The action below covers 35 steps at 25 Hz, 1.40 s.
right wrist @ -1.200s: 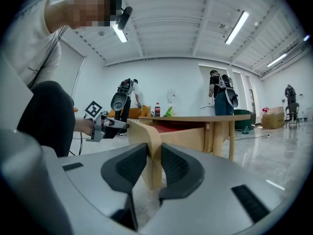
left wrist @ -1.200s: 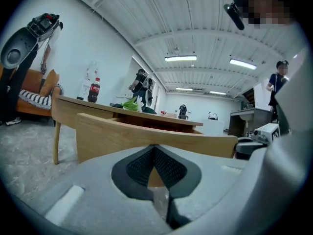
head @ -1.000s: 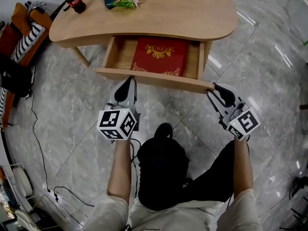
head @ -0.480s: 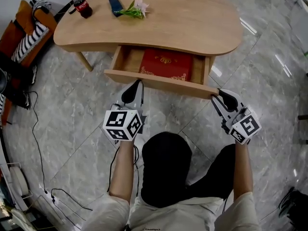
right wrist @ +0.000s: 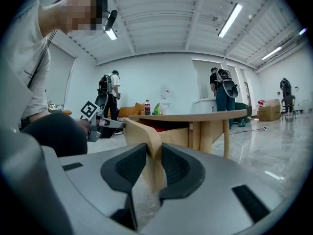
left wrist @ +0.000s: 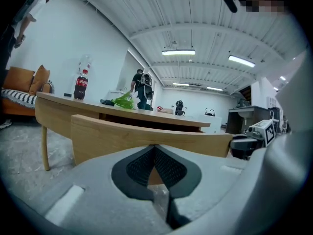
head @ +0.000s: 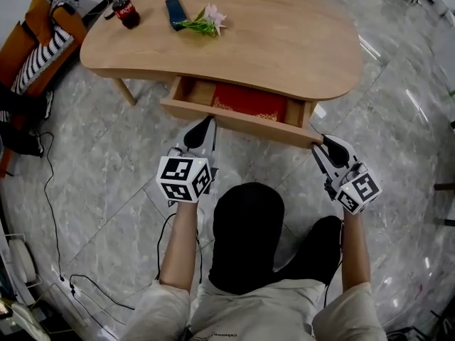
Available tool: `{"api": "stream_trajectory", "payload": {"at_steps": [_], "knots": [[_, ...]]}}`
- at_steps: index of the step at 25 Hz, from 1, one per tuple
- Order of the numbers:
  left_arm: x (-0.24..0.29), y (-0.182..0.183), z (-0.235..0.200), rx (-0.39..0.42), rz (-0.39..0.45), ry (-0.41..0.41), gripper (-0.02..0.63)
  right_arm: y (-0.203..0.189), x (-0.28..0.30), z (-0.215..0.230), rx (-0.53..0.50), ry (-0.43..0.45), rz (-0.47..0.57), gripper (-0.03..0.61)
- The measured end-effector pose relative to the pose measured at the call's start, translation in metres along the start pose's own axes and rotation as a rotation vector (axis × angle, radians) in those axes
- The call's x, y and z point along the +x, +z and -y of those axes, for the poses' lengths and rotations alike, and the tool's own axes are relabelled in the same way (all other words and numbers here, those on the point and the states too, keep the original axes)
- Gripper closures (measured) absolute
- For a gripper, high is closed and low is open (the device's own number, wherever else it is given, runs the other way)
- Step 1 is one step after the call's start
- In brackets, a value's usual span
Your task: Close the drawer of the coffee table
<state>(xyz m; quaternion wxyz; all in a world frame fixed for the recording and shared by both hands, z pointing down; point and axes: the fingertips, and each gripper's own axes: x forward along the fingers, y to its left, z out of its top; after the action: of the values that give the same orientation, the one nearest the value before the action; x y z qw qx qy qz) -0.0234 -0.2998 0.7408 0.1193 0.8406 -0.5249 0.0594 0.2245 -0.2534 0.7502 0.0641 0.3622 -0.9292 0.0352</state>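
The wooden coffee table (head: 284,34) has its drawer partly out, with a red book (head: 249,102) showing inside. The drawer front (head: 245,125) is a long wooden panel. My left gripper (head: 204,124) is shut, its tips against the panel's left half (left wrist: 112,136); in the left gripper view the pads meet at the tip (left wrist: 154,148). My right gripper (head: 321,143) straddles the panel's right end. The right gripper view shows that end (right wrist: 142,131) wedged between the two pads (right wrist: 154,168).
On the tabletop stand a cola bottle (head: 128,11), a dark flat object (head: 175,11) and a sprig of flowers (head: 206,21). A sofa with a striped cushion (head: 35,45) is at the left. Cables (head: 64,261) trail over the marble floor. People stand in the background (right wrist: 222,94).
The drawer has slid further in under the tabletop, so less of the red book shows. Both grippers have moved forward with the drawer front.
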Motion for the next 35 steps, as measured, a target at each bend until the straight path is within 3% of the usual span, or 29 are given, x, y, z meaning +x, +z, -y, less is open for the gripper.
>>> {"api": "stream_trajectory", "payload": {"at_steps": [16,35], "knots": [[0.057,0.014,-0.014,-0.047,0.028,-0.014,0.604,0.006,0.031,0.053,0.013,-0.038,0.0,0.468],[0.101,0.027,-0.023,-0.03,0.033,-0.018,0.604,0.012,0.053,0.093,0.04,-0.098,0.014,0.46]]}}
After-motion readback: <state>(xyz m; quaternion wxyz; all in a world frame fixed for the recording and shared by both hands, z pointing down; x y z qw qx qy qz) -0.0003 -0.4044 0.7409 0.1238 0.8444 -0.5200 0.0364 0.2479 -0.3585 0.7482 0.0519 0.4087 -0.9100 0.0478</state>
